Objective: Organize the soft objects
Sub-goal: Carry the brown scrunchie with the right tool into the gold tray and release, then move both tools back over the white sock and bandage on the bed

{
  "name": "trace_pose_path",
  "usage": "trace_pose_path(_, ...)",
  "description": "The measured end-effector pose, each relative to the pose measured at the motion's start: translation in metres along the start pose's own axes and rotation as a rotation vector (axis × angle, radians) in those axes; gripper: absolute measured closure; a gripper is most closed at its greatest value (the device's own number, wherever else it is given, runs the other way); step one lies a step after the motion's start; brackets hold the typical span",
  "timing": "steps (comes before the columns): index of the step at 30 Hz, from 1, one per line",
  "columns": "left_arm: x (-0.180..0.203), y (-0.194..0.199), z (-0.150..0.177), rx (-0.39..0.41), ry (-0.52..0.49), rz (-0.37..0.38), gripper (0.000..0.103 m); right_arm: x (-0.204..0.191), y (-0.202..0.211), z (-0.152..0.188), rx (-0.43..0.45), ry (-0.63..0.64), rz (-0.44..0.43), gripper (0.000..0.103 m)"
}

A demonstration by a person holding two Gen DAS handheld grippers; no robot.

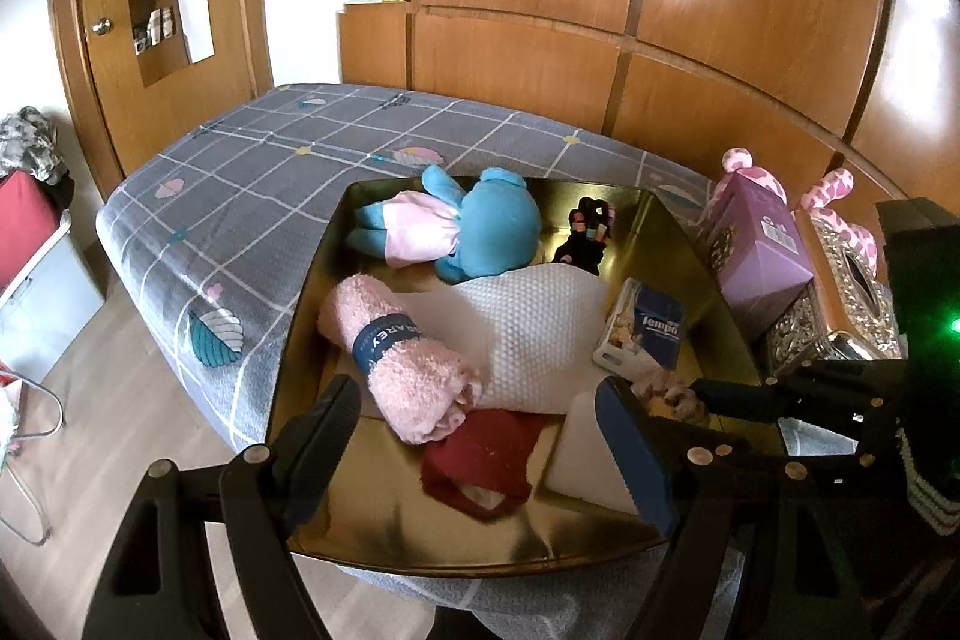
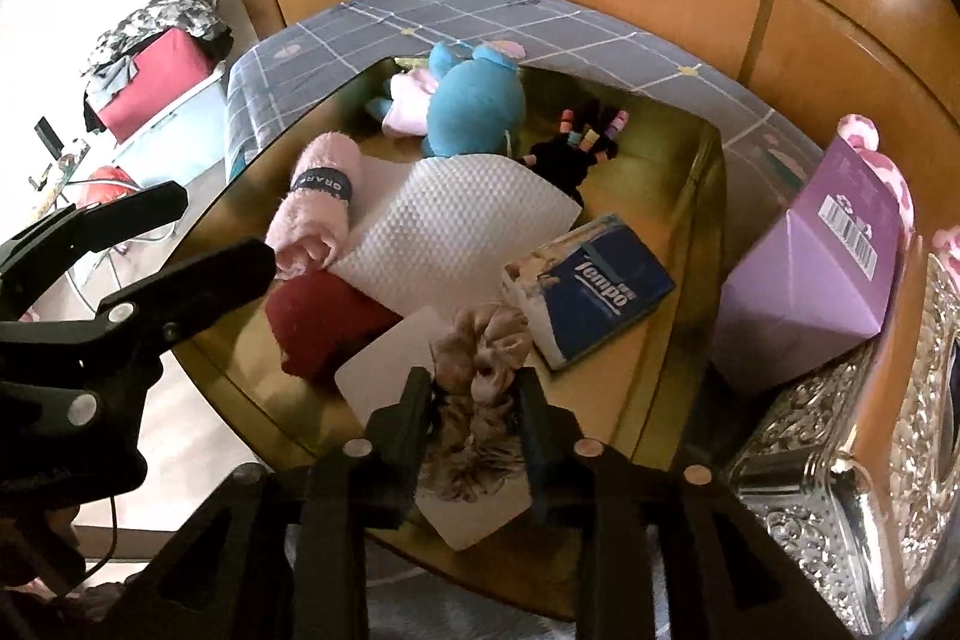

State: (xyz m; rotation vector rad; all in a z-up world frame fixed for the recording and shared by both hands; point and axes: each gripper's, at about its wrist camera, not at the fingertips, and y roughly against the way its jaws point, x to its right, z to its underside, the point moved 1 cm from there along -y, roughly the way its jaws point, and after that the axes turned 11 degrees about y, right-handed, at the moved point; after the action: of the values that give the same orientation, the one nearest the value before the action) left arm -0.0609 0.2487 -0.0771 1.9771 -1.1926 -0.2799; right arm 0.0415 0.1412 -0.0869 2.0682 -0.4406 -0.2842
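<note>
A gold tray (image 1: 312, 274) (image 2: 702, 196) on the bed holds a blue plush toy (image 1: 492, 226) (image 2: 474, 106), a rolled pink towel (image 1: 408, 364) (image 2: 318, 208), a white textured cloth (image 1: 528, 334) (image 2: 456, 220), a dark red cloth (image 1: 480, 460) (image 2: 318, 322), a black glove (image 1: 585, 232) (image 2: 570, 154), a Tempo tissue pack (image 1: 645, 334) (image 2: 594, 286) and a white card (image 2: 390, 370). My left gripper (image 1: 480, 454) is open above the tray's near end. My right gripper (image 2: 477, 400) is shut on a beige scrunchie (image 2: 480, 358), which also shows in the left wrist view (image 1: 666, 391).
A purple box (image 1: 756, 244) (image 2: 822, 262) and an ornate silver tissue box (image 1: 840, 292) (image 2: 840, 460) stand right of the tray, with a pink spotted plush (image 1: 828, 196) behind. A wooden wardrobe lines the wall. A red bin (image 2: 156, 82) stands on the floor at left.
</note>
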Motion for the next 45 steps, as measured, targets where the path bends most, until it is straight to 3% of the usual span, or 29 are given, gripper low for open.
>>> trace_pose_path(17,0.007,0.007,0.0,0.024,-0.026,0.01,0.022,0.012,0.032,0.006,0.088,-0.064,0.038,0.066)
trace_pose_path(28,0.02,0.016,0.001,0.043,-0.068,0.023,0.022,0.035,0.074,0.023,0.175,-0.137,0.094,0.061)
trace_pose_path(38,0.05,0.022,0.004,0.046,-0.147,0.057,0.022,0.104,0.12,0.083,0.217,-0.351,0.176,0.061)
trace_pose_path(45,0.077,0.027,0.008,0.044,-0.205,0.098,0.022,0.159,0.152,0.142,0.217,-0.525,0.298,0.061)
